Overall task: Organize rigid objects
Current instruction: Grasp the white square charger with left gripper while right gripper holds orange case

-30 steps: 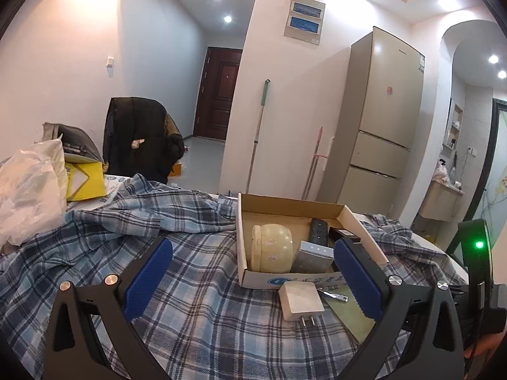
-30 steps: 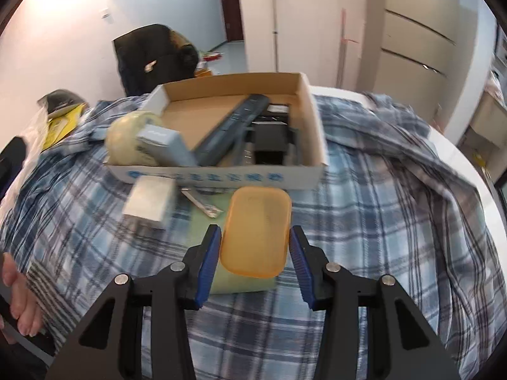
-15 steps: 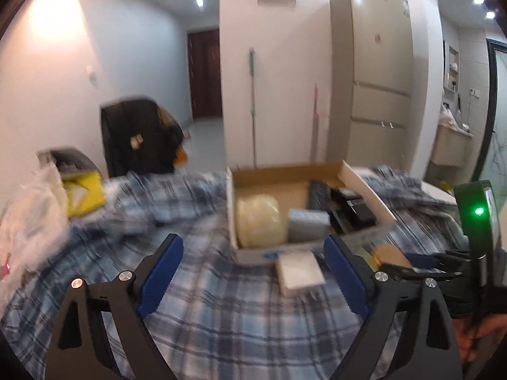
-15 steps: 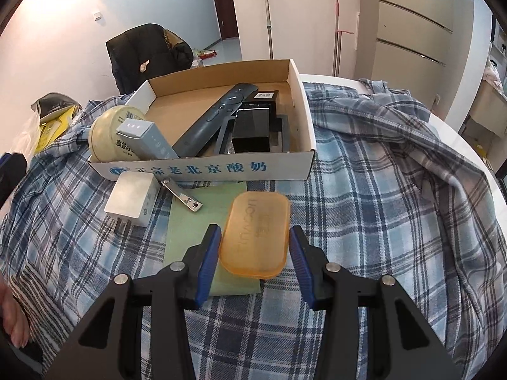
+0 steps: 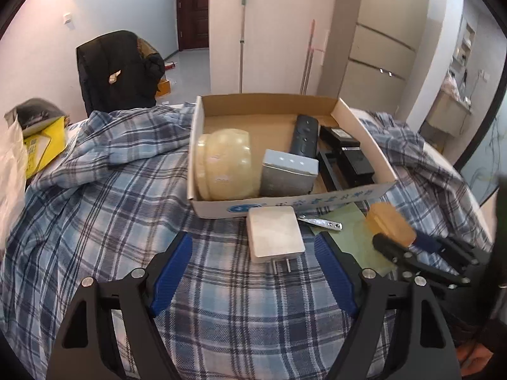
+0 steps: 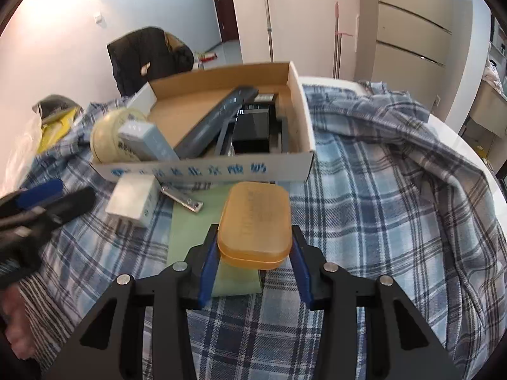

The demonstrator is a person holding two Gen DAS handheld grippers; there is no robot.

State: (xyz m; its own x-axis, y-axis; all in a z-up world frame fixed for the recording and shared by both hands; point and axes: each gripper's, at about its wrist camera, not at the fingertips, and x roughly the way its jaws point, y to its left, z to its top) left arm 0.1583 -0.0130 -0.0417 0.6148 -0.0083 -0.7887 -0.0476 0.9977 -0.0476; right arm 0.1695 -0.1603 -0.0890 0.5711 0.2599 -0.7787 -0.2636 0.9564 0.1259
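Observation:
An open cardboard box (image 5: 285, 205) on the plaid cloth holds a cream round jar (image 5: 225, 167), a grey box (image 5: 288, 174), a dark remote (image 5: 304, 136) and black parts (image 5: 348, 158). In front of it lies a white plug charger (image 5: 274, 234), its pin end between the fingers of my left gripper (image 5: 252, 247). The jaws are closing and the pads are clear of it. My right gripper (image 6: 253, 240) is shut on an orange lidded case (image 6: 255, 218) over a green mat (image 6: 190, 228). A metal clip (image 6: 182, 199) lies beside the charger (image 6: 133, 199).
The blue plaid cloth (image 5: 95, 209) covers the round table, bunched at the back and right. A yellow bag (image 5: 41, 145) and a white plastic bag (image 5: 9, 171) sit at the left edge. Behind stand a chair with a black coat (image 5: 117, 66) and a fridge (image 5: 380, 38).
My left gripper has tipped downward and come in over the white charger, its jaws narrowing. The right gripper has stayed about where it was, the orange case still between its pads.

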